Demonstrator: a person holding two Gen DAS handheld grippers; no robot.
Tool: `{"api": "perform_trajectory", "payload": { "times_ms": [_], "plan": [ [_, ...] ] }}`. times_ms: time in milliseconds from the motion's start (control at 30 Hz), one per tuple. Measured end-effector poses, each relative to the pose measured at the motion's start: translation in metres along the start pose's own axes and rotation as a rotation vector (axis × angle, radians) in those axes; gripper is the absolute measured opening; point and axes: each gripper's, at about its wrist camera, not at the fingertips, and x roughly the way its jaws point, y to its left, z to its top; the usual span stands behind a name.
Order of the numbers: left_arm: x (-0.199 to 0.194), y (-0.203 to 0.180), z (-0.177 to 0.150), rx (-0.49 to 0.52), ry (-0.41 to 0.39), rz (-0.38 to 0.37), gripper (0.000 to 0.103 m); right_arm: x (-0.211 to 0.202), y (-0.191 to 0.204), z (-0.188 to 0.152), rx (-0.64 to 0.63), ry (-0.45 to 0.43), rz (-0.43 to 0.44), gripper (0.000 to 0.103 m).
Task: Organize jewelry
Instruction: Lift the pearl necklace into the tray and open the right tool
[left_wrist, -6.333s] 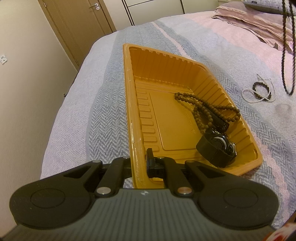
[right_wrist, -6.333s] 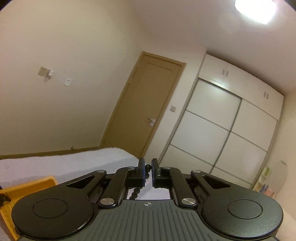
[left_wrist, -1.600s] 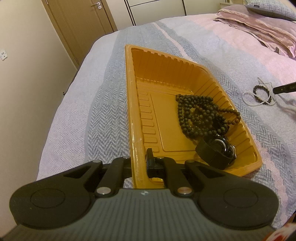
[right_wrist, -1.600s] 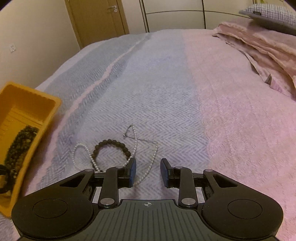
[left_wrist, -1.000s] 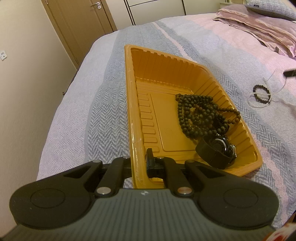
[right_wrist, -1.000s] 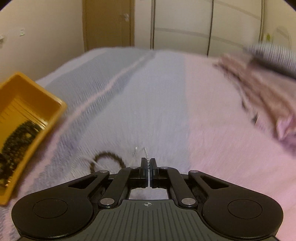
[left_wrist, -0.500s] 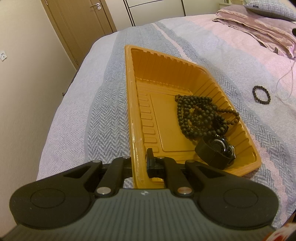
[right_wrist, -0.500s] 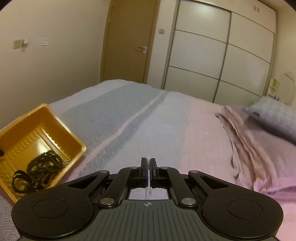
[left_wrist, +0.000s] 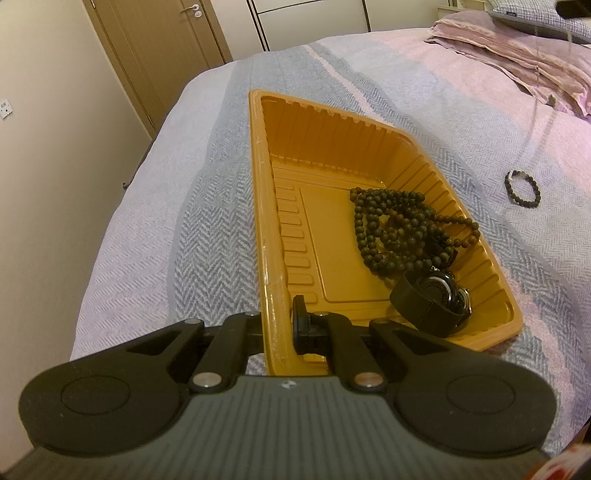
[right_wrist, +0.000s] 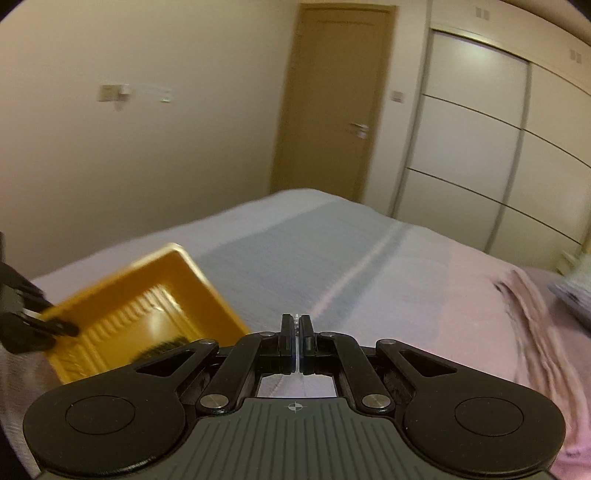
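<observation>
My left gripper (left_wrist: 279, 317) is shut on the near rim of the orange tray (left_wrist: 262, 206) on the bed. In the tray lie a long dark bead necklace (left_wrist: 402, 229) and a black watch (left_wrist: 430, 301). My right gripper (right_wrist: 296, 325) is shut on a thin pearl necklace (right_wrist: 296, 316) and holds it high above the bed. In the left wrist view the necklace (left_wrist: 535, 107) hangs as a faint blurred strand at the right. A dark bead bracelet (left_wrist: 522, 187) lies on the bedspread right of the tray. The tray (right_wrist: 207, 273) shows at the lower left of the right wrist view.
The bed has a grey and pink bedspread (left_wrist: 207, 229). Folded pink bedding and a pillow (left_wrist: 517, 48) lie at the far right. A wall and a wooden door (left_wrist: 159, 48) stand left of the bed, with white wardrobe doors (right_wrist: 476, 147) behind.
My right gripper has closed on the pearl necklace, lifted it off the bed and swung left toward the tray. The bracelet stays on the bedspread. The left gripper has not moved.
</observation>
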Motion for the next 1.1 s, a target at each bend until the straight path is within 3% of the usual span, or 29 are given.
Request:
{"api": "perform_trajectory", "payload": {
  "times_ms": [400, 633, 1100],
  "plan": [
    [0.001, 0.001, -0.001, -0.003, 0.000, -0.005, 0.004, 0.031, 0.070, 0.052, -0.130, -0.041, 0.212, 0.002],
    [0.000, 0.002, -0.001, -0.007, -0.002, -0.008, 0.004, 0.061, 0.105, 0.067, -0.186, -0.050, 0.290, 0.002],
    [0.003, 0.003, -0.001, -0.015, -0.003, -0.011, 0.004, 0.132, 0.126, 0.056, -0.197, 0.077, 0.356, 0.002]
  ]
}}
